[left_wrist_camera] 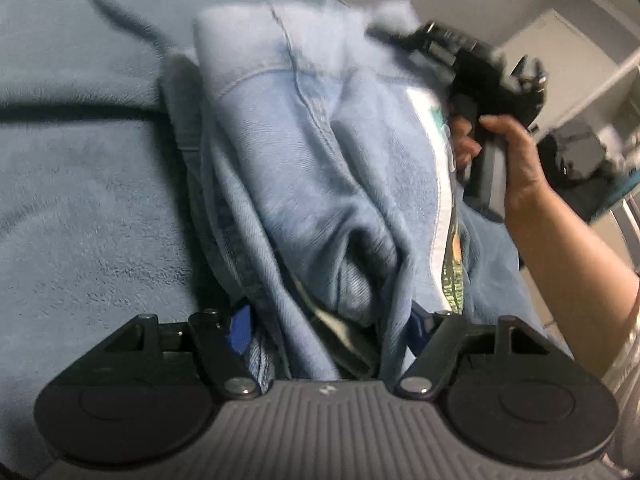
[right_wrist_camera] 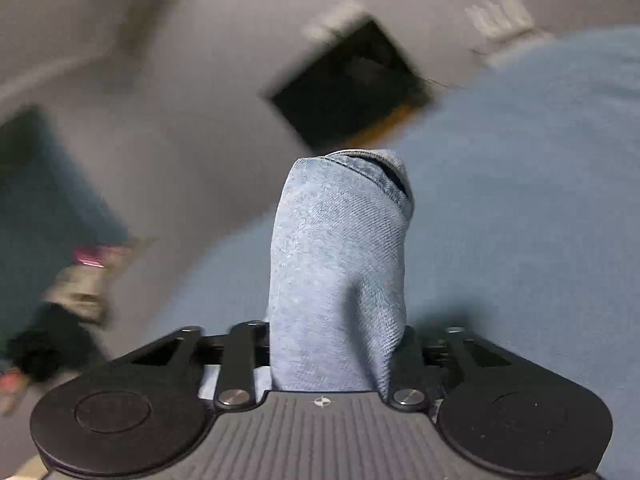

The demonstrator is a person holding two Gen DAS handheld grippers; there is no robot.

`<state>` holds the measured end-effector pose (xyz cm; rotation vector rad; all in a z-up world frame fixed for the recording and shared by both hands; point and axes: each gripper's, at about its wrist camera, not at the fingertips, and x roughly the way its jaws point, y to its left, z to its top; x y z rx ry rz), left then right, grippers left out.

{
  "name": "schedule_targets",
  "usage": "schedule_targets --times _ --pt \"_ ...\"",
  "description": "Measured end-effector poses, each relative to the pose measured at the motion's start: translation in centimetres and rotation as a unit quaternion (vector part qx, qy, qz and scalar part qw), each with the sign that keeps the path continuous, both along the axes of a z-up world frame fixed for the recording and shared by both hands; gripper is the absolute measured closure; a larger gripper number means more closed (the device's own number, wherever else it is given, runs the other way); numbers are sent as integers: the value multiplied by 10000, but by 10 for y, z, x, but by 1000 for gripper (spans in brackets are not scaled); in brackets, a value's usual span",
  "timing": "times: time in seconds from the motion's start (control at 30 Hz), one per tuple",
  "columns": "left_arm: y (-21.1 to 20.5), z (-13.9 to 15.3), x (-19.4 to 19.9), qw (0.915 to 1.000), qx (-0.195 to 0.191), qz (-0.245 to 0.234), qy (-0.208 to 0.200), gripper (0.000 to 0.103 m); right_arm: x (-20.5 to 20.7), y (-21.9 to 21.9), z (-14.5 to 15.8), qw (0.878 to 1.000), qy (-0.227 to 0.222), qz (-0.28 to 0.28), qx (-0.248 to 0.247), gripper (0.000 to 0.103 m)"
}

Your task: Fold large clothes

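A pair of light blue jeans [left_wrist_camera: 304, 168] lies bunched over a blue fleece blanket [left_wrist_camera: 80, 200]. My left gripper [left_wrist_camera: 328, 320] is shut on a thick bunch of the denim, which fills the gap between its blue pads [left_wrist_camera: 238, 332]. A white printed lining [left_wrist_camera: 436, 120] shows on the jeans' right side. At the upper right a hand [left_wrist_camera: 516, 152] holds my right gripper [left_wrist_camera: 472, 64] at the far end of the jeans. In the right wrist view a folded piece of denim [right_wrist_camera: 340, 260] stands up between the jaws, and my right gripper [right_wrist_camera: 336, 332] is shut on it.
The blanket [right_wrist_camera: 540, 200] fills the right half of the right wrist view. White shelving [left_wrist_camera: 560, 48] and a dark bag [left_wrist_camera: 576, 156] stand beyond the bed at the right. A dark square object [right_wrist_camera: 352, 84] and blurred clutter [right_wrist_camera: 80, 280] lie off the bed.
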<state>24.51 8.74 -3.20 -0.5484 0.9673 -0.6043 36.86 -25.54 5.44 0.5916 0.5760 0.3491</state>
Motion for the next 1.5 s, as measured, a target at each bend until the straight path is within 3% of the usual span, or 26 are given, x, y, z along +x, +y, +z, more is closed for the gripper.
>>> schedule_targets --times 0.1,0.13,0.2,0.23,0.43,0.6,0.73,0.8,0.93,1.0,1.07,1.17,1.23,1.3,1.37,1.5 --pt "9 -17 10 9987 -476 139 84 29 18 -7 -25 9967 627 -364 -356 45" --pt "9 -19 12 9988 -478 91 86 28 17 -8 -29 9965 588 -397 -436 42" --pt "9 -18 17 9993 -372 39 -41 25 9 -11 -29 9972 489 -413 -380 19" --pt "8 -17 19 9993 -362 43 -63 25 2 -13 -27 9977 417 -393 -375 18" --pt "8 -27 10 9991 -351 177 -152 21 -77 -20 -24 9966 -216 -397 -696 20" --pt "4 -28 -9 9986 -329 390 -126 21 -133 -8 -20 9888 -806 -61 -1256 43" --pt "9 -29 -18 9985 -320 448 -65 21 -157 31 -28 9711 -1037 497 -2093 51" --pt "3 -29 -15 9985 -312 443 -34 21 -157 47 -34 9604 -1031 378 -2559 51" --pt "1 -32 -11 9981 -375 493 18 20 -138 62 -33 9545 -550 336 -2912 51" --pt "2 -34 -10 9979 -423 478 72 20 -136 58 -17 9634 -449 389 -2615 47" --pt "3 -36 -10 9978 -453 468 123 19 -131 47 -4 9717 -735 288 -2225 49" --pt "1 -33 -7 9977 -442 485 154 16 -99 48 10 9625 -969 -36 -2533 48" --pt "-2 -33 -5 9978 -416 489 166 15 -71 51 11 9576 -862 -28 -2749 59" --pt "-2 -33 -3 9978 -411 485 188 15 -38 58 10 9537 -664 -8 -2934 77" --pt "-4 -33 0 9977 -420 482 225 15 -2 67 3 9470 -357 -32 -3192 84" --pt "2 -33 -4 9978 -438 449 220 14 56 89 -22 9357 161 127 -3523 85"
